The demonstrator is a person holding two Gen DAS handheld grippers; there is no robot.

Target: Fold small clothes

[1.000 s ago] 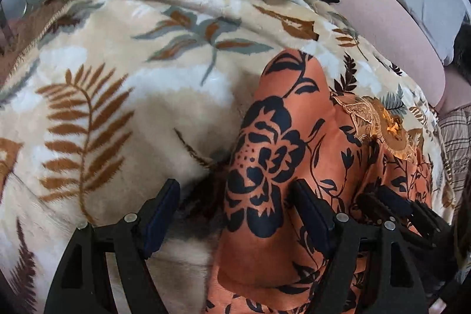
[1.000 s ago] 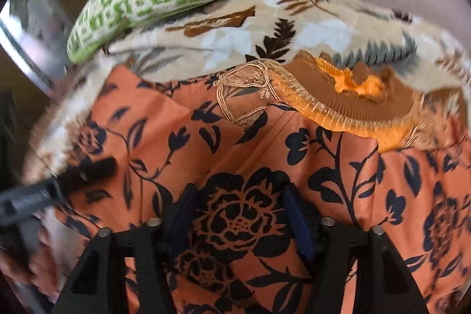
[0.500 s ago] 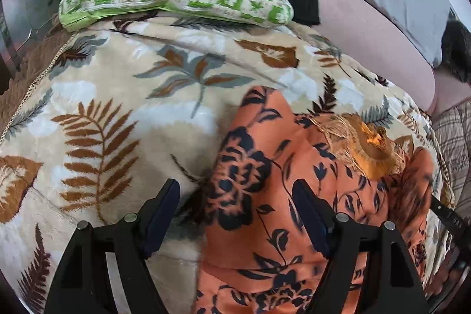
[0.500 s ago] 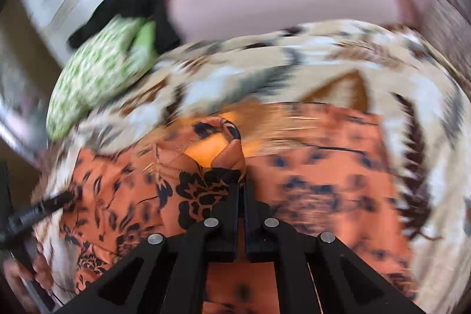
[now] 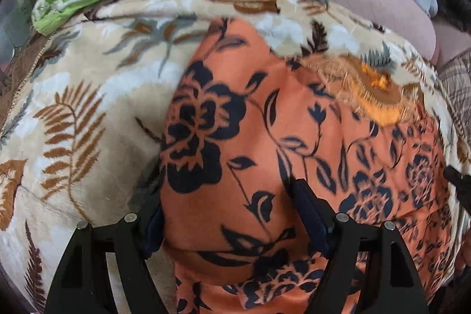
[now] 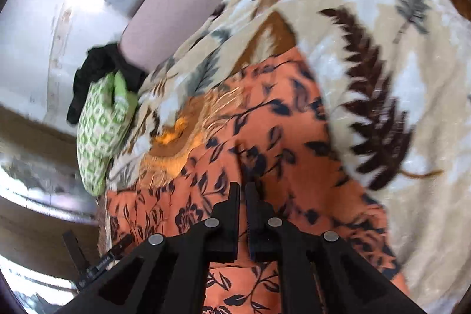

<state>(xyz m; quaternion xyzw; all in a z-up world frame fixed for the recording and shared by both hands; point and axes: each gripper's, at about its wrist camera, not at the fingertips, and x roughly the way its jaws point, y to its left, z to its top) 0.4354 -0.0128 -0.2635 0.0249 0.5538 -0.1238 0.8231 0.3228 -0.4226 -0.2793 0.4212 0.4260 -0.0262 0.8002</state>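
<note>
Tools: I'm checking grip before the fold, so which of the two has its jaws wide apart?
The left tool: its jaws stand wide, straddling a fold of the orange floral garment. The right tool is shut.

Black hand-held gripper (image 5: 226,214); silver screws; dark-blue pads (image 5: 309,214)

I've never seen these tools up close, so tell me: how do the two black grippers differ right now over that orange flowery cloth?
The left gripper stands wide open, a bulge of the orange garment between its blue-padded fingers; the right gripper is shut, its fingers together.
Whether the right gripper pinches cloth is unclear; the left visibly straddles it.
Both are black two-finger tools over the same garment on the leaf-print blanket.
</note>
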